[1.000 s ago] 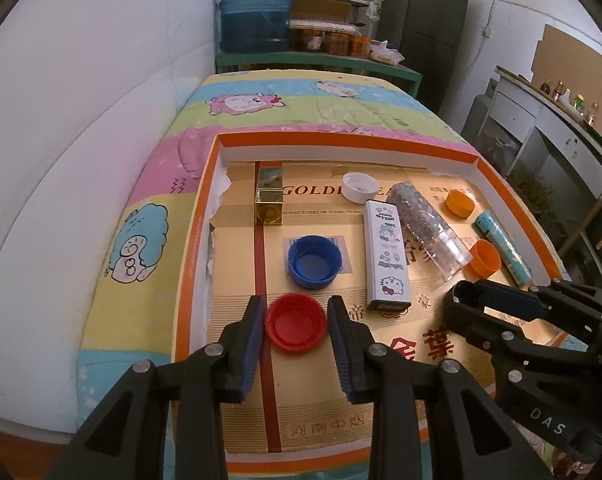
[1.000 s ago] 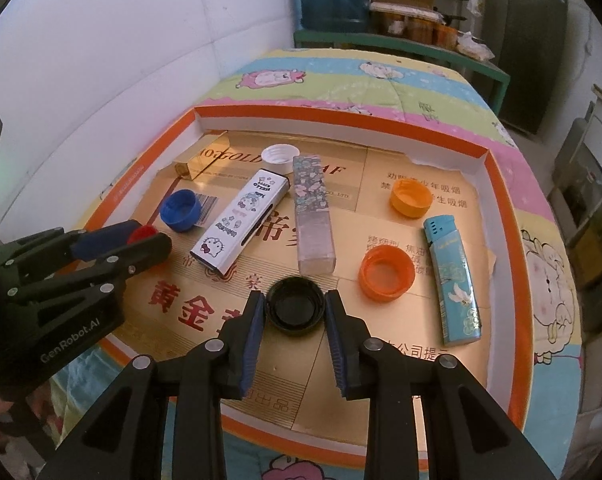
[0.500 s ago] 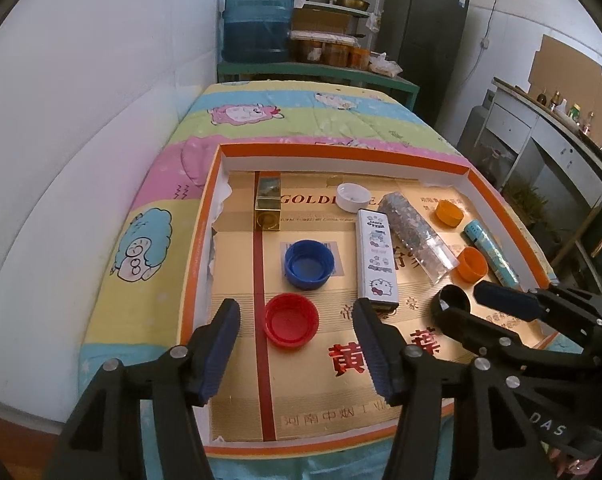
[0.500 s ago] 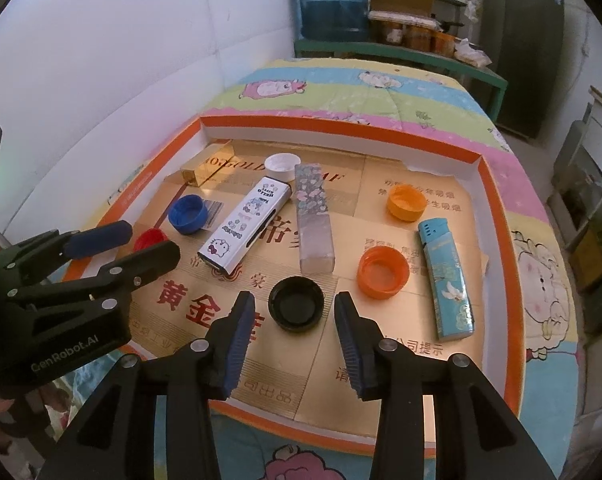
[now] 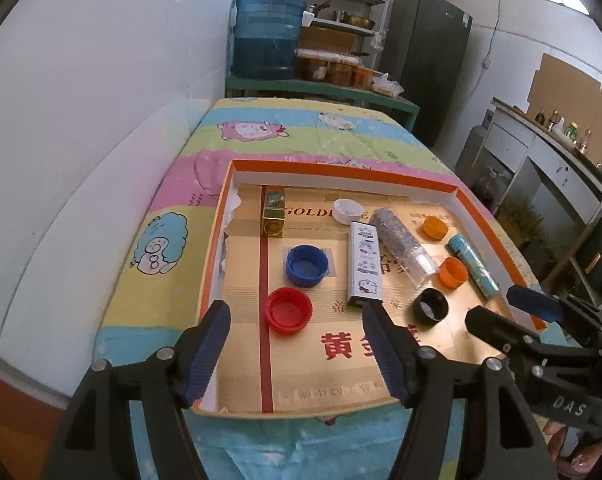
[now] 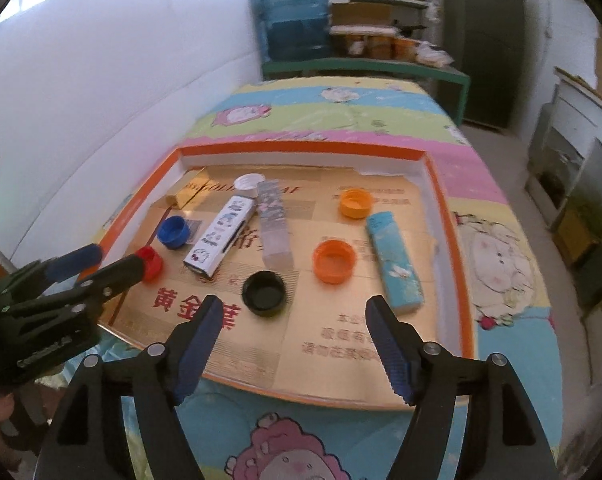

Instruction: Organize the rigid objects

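An orange-rimmed cardboard tray [image 5: 343,170] [image 6: 301,147] on the bed holds loose rigid objects. A red cap [image 5: 289,310] [image 6: 152,263] and a blue cap [image 5: 306,265] [image 6: 174,231] lie at its left. A black cap [image 5: 430,306] [image 6: 263,293], two orange caps [image 6: 334,260] [image 6: 355,202], a white cap [image 5: 347,210], a white cartoon box [image 5: 365,267] [image 6: 221,234], a patterned clear box [image 5: 403,245] [image 6: 275,222], a teal lighter [image 6: 393,262] and a gold box [image 5: 273,216] lie there too. My left gripper [image 5: 297,354] is open and empty, pulled back from the red cap. My right gripper [image 6: 295,350] is open and empty, pulled back from the black cap.
The tray sits on a cartoon-print quilt [image 5: 285,128] against a white wall [image 5: 81,120]. A green shelf with a blue water jug [image 5: 267,36] stands behind the bed. A counter [image 5: 561,160] with bottles runs along the right.
Both grippers have opened wide and drawn back and up from the tray. The red cap and the black cap, which sat between the fingers, now lie free on the tray.
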`<state>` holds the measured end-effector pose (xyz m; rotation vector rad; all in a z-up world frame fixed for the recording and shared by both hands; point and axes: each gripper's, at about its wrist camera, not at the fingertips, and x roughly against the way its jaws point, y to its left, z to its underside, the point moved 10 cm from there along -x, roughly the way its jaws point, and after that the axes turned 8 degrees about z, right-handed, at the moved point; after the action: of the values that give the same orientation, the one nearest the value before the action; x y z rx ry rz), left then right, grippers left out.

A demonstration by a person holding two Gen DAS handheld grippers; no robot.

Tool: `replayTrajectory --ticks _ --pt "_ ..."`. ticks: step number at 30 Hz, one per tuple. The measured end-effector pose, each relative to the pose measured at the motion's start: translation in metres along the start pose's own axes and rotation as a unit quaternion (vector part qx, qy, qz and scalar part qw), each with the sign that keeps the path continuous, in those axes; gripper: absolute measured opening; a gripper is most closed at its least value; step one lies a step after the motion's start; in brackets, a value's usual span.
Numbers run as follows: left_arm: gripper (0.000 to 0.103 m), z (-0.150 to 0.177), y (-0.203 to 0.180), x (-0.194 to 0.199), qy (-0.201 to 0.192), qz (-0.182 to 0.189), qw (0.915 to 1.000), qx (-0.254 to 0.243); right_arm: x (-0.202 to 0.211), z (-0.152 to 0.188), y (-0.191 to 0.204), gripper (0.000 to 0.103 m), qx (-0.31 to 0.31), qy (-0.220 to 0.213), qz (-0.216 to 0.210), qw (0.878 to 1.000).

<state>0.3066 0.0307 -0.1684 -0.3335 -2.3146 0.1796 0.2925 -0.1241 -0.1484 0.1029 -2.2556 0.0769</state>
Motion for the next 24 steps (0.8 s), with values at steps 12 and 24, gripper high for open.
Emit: replayTrajectory --ticks 12,24 --pt "0.068 0.006 -0.013 0.034 -0.021 0.01 0.9997 -0.005 0.035 0.007 -0.017 0.075 -0.038 -0.022 0.025 0.999" --pt "0.068 0.012 -0.029 0.069 -0.039 0.023 0.9989 -0.012 0.069 0.019 -0.014 0.075 -0.046 -0.037 0.037 0.998"
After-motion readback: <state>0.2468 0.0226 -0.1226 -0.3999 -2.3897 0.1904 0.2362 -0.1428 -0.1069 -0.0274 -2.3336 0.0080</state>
